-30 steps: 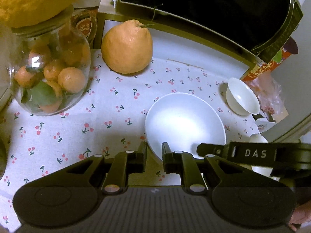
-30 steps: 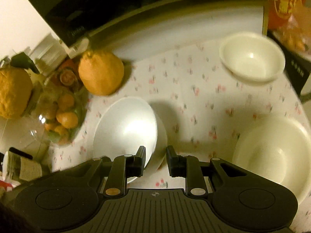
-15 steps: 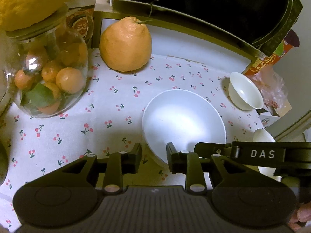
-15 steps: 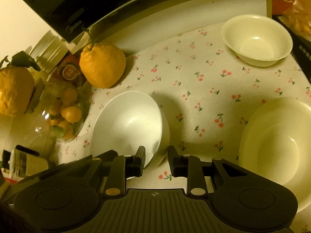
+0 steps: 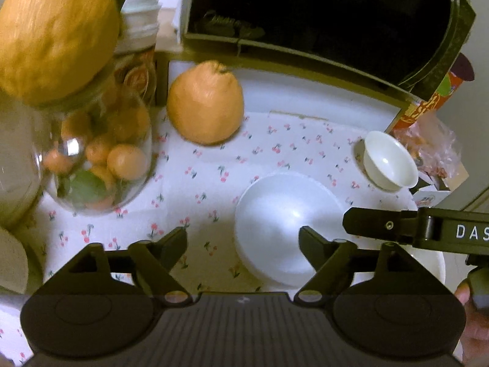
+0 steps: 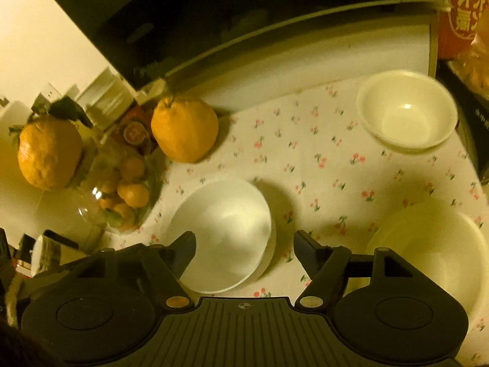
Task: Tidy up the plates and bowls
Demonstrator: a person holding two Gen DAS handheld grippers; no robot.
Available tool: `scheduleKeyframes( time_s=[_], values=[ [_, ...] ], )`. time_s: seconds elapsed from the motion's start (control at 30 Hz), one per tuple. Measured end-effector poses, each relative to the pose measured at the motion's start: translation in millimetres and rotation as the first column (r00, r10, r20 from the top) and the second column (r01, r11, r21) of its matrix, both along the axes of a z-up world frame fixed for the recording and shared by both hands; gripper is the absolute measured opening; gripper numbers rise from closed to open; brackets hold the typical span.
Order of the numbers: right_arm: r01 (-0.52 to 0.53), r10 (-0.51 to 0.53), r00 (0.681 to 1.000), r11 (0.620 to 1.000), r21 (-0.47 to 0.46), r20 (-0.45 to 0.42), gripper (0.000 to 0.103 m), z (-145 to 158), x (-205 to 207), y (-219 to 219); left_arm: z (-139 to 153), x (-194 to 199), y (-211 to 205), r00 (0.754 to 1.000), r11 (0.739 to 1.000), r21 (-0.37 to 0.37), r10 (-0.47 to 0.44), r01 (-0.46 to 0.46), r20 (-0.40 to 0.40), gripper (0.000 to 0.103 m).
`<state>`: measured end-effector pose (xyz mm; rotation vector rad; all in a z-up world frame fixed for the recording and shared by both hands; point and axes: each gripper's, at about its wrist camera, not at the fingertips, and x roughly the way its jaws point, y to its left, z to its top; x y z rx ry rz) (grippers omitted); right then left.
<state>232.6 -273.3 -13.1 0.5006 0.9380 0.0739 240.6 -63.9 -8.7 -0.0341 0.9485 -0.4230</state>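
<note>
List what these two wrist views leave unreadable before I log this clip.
- Large cream bowl, right wrist view: near rim hidden by the gripper body; left wrist view: mostly behind the right gripper.
- Microwave brand lettering, left wrist view: blurred.
- Stacked white dishes, left wrist view: partly hidden behind the citrus on the jar.

Both views sit just behind their own grippers, close above the cherry-print cloth [image 5: 214, 165], looking steeply down and toward the far microwave [image 5: 321, 15]. The left wrist view faces the cloth's left part, with the jar [image 5: 97, 153] near its left edge and the small bowl [image 5: 388, 162] at far right; the right wrist view looks from further right, with the big bowl [image 6: 443, 244] near right. Both share the white bowl [image 6: 223, 229], the large orange fruit [image 6: 185, 128], the jar and the small bowl.
</note>
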Motion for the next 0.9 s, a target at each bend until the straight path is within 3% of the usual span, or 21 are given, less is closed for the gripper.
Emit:
scheduleKeyframes(
  time_s=[0.3, 0.9],
  values=[
    [0.058, -0.055, 0.995, 0.998, -0.036, 0.078, 0.084, 16.2, -7.8, -29.8, 21.8, 5.7, -41.7, 0.996, 0.997, 0.055, -0.052, 0.048, 0.070, 0.094],
    [0.280, -0.285, 0.952, 0.958, 0.061, 0.116, 0.086, -14.5, -14.5, -132.6, 16.7, 31.2, -126.4, 0.975, 0.979, 0.129, -0.177, 0.160, 0.134, 0.098]
  ],
)
